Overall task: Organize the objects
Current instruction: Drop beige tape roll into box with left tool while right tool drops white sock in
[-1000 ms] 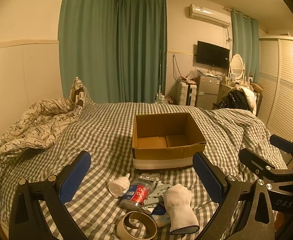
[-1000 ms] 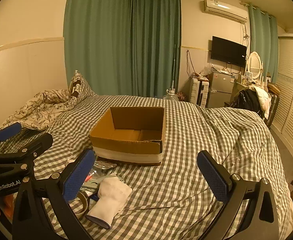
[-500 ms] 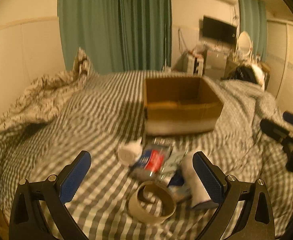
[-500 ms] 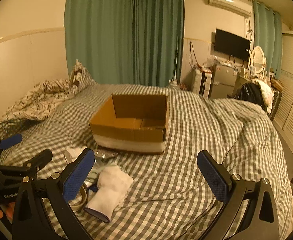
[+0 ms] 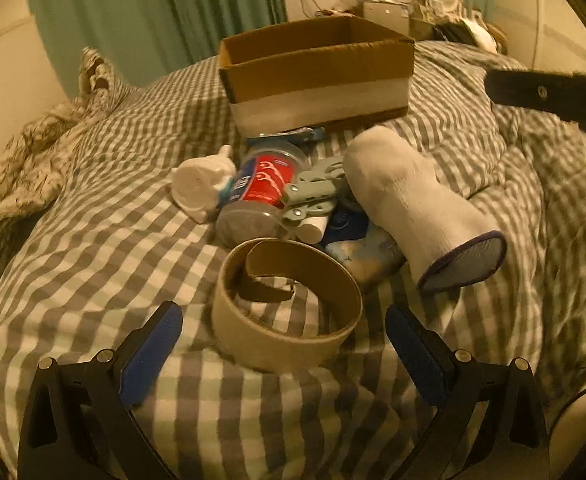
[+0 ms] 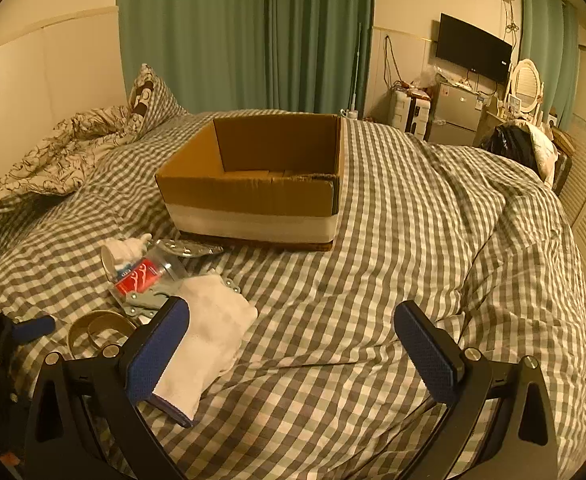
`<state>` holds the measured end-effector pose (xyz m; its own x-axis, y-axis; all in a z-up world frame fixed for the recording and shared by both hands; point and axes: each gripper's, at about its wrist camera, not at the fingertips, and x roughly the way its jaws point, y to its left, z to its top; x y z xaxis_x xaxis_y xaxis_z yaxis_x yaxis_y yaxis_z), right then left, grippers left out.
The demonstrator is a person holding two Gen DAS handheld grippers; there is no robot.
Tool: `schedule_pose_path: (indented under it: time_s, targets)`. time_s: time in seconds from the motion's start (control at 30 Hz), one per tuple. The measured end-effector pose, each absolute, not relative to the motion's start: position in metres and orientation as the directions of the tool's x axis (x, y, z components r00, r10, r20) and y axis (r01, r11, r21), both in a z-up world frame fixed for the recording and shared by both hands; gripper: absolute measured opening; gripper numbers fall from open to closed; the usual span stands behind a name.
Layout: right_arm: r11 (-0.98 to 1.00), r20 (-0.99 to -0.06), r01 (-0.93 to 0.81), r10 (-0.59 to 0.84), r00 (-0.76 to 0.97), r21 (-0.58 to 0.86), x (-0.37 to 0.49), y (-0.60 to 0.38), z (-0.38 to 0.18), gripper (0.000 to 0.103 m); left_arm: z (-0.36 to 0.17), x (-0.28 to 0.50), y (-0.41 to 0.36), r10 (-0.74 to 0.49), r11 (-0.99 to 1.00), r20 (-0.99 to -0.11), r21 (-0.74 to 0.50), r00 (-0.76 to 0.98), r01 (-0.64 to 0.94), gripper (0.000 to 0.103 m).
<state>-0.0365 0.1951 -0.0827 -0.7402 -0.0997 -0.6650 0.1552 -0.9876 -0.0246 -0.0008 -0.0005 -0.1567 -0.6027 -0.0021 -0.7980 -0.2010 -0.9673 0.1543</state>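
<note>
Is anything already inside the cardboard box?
No, in the right wrist view the cardboard box shows only its bare floor.

The bed cover [image 6: 393,248] has grey and white checks. The far left blanket [image 6: 57,160] is cream with dark swirly drawings. The box [image 6: 253,196] is brown with a white band low down. The sock [image 5: 409,204] is white with a dark blue edge. The jar [image 5: 261,188] has a red and blue label. The little bottle [image 5: 201,184] is white. The tape ring [image 5: 289,304] is tan. The clip [image 5: 313,196] is grey-green. Both tools have blue pads [image 6: 157,356] on black arms. The curtains [image 6: 245,36] are green.
</note>
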Motion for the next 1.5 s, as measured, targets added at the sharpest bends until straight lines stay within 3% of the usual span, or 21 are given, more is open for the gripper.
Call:
schedule_pose_path:
  time_s: [0.1, 0.33, 0.63, 0.77, 0.8, 0.93, 1.1, 1.5]
  targets:
    - [-0.987, -0.676, 0.156, -0.096, -0.731, -0.029, -0.04, 0.192, -0.089, 0.103, -0.168, -0.012, -0.002, -0.012, -0.97, -0.819, 0.149, -0.574, -0.193, 0.086]
    - [-0.979, -0.721, 0.199, -0.106, -0.685, -0.045, -0.05, 0.17, -0.109, 0.103, -0.149, -0.012, -0.022, 0.045, -0.986, -0.794, 0.061, -0.606, -0.154, 0.084]
    - [-0.957, -0.8, 0.288, -0.147, -0.582, -0.033, -0.073, 0.126, -0.15, 0.103, -0.117, -0.019, -0.079, 0.02, -1.0, -0.735, -0.005, -0.678, -0.025, 0.084]
    - [-0.945, -0.847, 0.325, -0.151, -0.51, -0.027, -0.079, 0.114, -0.177, 0.081, -0.115, -0.017, -0.077, 0.027, -0.999, -0.73, -0.004, -0.683, -0.036, 0.084]
    - [-0.942, -0.849, 0.334, -0.156, -0.505, -0.025, -0.078, 0.113, -0.18, 0.071, -0.114, -0.017, -0.079, 0.031, -0.999, -0.729, -0.012, -0.683, -0.033, 0.084]
    - [-0.932, -0.844, 0.361, -0.183, -0.503, -0.013, -0.07, 0.118, -0.176, 0.051, -0.109, -0.014, -0.077, 0.033, -0.999, -0.724, -0.03, -0.69, -0.016, 0.084]
    - [-0.931, -0.808, 0.364, -0.203, -0.553, -0.015, -0.055, 0.13, -0.153, 0.042, -0.091, -0.007, -0.066, 0.049, -0.999, -0.693, -0.046, -0.72, -0.024, 0.084]
    - [-0.935, -0.637, 0.355, -0.266, -0.723, -0.013, -0.046, 0.166, -0.041, 0.04, -0.015, -0.044, -0.04, 0.14, -0.99, -0.58, -0.105, -0.803, -0.097, 0.084]
